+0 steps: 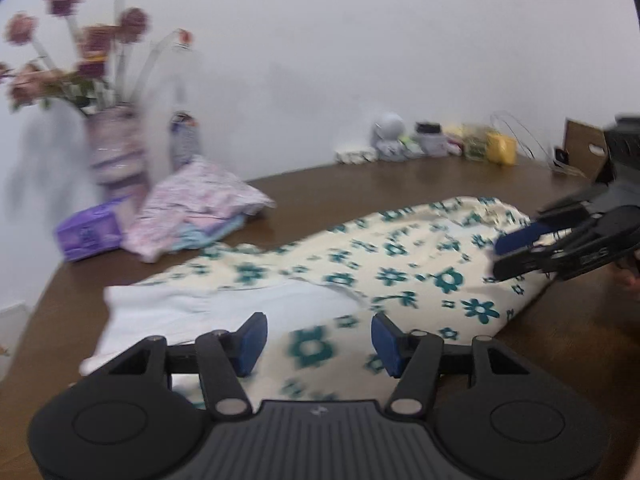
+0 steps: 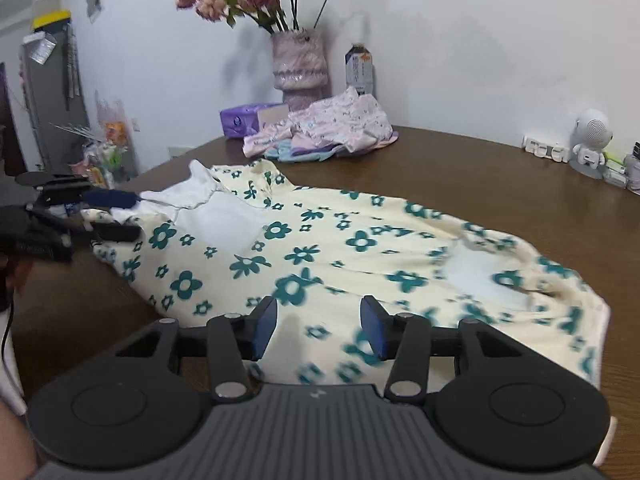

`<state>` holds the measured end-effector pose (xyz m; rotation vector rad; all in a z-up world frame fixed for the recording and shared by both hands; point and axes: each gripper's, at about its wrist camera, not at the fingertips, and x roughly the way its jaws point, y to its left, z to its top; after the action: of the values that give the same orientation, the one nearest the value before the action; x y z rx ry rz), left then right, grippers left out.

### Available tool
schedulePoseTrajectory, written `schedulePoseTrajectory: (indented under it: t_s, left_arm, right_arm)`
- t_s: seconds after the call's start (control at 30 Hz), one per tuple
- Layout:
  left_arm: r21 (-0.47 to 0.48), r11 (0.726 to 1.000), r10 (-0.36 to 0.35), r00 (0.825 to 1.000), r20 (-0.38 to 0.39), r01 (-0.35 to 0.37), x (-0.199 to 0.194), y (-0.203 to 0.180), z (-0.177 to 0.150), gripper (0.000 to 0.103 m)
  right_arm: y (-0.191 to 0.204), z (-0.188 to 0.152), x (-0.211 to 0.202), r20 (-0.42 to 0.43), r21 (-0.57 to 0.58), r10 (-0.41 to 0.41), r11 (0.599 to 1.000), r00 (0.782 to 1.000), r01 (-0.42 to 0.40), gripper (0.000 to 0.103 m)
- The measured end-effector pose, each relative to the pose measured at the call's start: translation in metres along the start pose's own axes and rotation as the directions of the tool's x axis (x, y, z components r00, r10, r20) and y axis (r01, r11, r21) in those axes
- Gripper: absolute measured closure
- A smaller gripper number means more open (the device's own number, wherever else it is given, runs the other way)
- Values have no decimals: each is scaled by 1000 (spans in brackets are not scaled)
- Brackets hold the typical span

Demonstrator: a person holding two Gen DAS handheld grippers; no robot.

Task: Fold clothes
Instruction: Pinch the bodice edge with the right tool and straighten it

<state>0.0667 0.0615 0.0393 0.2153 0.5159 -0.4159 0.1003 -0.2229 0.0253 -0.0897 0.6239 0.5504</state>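
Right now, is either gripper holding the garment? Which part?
Nothing is held. The left gripper and right gripper both stand open above the floral garment, pads clear of the cloth.

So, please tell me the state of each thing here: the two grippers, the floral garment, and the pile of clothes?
left gripper: open, holding nothing
right gripper: open, holding nothing
floral garment: lying spread on the table
pile of clothes: folded, stacked near the vase
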Motion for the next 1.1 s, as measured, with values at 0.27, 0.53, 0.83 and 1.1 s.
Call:
schedulePoseTrajectory:
  t_s: [0.27, 0.53, 0.83, 1.1]
  left_arm:
    - [-22, 1000, -15, 996, -83, 14, 35, -10, -16, 66]
    - [-33, 999, -18, 996, -83, 15, 34, -8, -17, 65]
    - [-44, 999, -11, 997, -83, 8, 35, -7, -18, 65]
    - [-48, 999, -8, 997, -82, 4, 35, -7, -18, 65]
  right_arm:
    - [22, -9, 34, -60, -61, -93, 994, 994, 89, 60]
    - [8, -18, 26, -36, -17, -123, 992, 992, 123, 59]
    - [-26, -35, -1, -12, 77, -178, 981, 984, 178, 58]
    - [-56, -49, -26, -4, 121, -258, 959, 966, 257, 83]
